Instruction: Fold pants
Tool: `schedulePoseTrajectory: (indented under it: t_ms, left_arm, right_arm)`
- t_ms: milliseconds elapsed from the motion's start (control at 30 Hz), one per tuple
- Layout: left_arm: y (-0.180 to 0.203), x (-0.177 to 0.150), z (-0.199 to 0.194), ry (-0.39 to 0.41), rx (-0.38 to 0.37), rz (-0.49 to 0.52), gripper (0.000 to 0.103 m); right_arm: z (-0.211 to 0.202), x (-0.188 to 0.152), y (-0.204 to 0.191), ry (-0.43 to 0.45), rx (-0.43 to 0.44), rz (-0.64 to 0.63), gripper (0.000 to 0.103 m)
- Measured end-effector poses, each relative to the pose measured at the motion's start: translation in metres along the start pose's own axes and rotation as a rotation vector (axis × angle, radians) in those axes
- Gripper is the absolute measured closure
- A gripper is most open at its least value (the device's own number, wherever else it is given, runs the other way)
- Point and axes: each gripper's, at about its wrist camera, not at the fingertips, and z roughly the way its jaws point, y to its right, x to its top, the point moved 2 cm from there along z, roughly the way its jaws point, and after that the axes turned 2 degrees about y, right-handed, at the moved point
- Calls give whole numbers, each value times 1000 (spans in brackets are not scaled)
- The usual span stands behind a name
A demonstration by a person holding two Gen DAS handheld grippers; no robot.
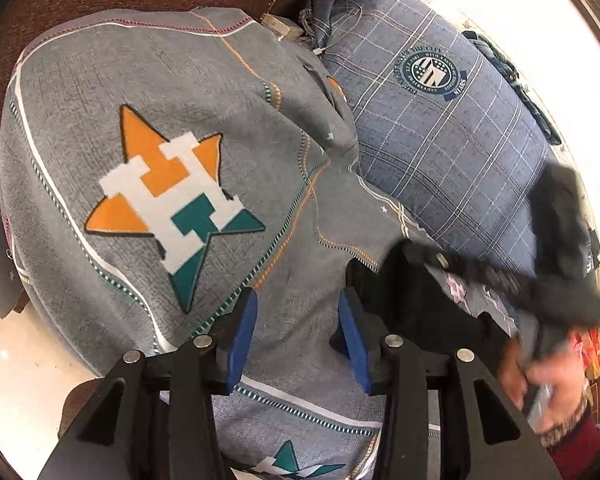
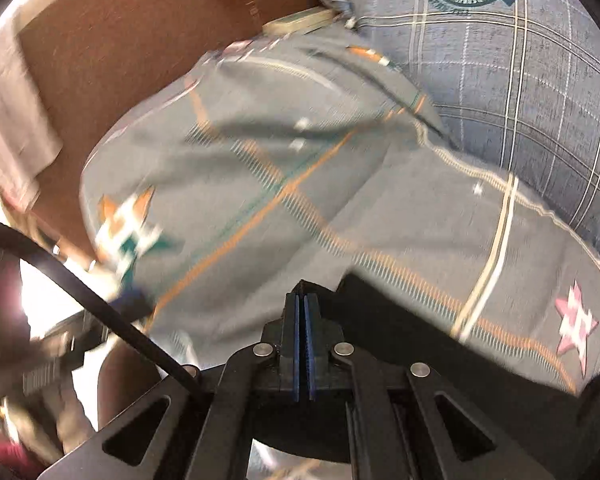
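Observation:
The black pants (image 1: 416, 300) lie as a dark bundle on the grey bedsheet (image 1: 100, 80), just right of my left gripper (image 1: 298, 328). That gripper is open, its blue pads apart over bare sheet. In the right wrist view my right gripper (image 2: 303, 300) is shut, pads pressed together with nothing visible between them. The black pants (image 2: 400, 308) stretch along the sheet to its right. The right gripper also shows blurred in the left wrist view (image 1: 556, 240), beside the pants.
A blue plaid pillow (image 1: 440, 120) with a round crest lies at the back right. The sheet carries an orange, white and teal star logo (image 1: 172, 204). A brown headboard (image 2: 140, 40) stands behind. The bed edge and pale floor (image 1: 16, 360) are at the left.

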Motion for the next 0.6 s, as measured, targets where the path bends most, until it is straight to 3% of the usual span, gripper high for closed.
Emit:
schedulePoseTrajectory:
  t_ms: [200,233,267,300,367,500,600]
  left_arm:
    - [1,0,3,-18,0,3,62]
    - [2,0,2,-19,-1,7,61]
    - [5,0,2,-19,-4,13,61]
    - [8,0,2,-20,-9,23,61]
    - [17,0,3,-24,-18,46,59]
    - [44,-3,15,-51,-53,101,57]
    - [75,-9,31,-80,-100,147,56]
  right_arm:
    - [60,5,24,-93,0,114,95]
    - [63,2,27,-94,-11,114,91]
    - [59,-1,29,-79,-28,114,81]
    - [48,-5,33,-44,-27,126,67]
    - [17,-17,44,29,3,171,54]
    - [-65,-65,91,152,-92,239,53]
    - [-101,-116,141,144,-227,330,53]
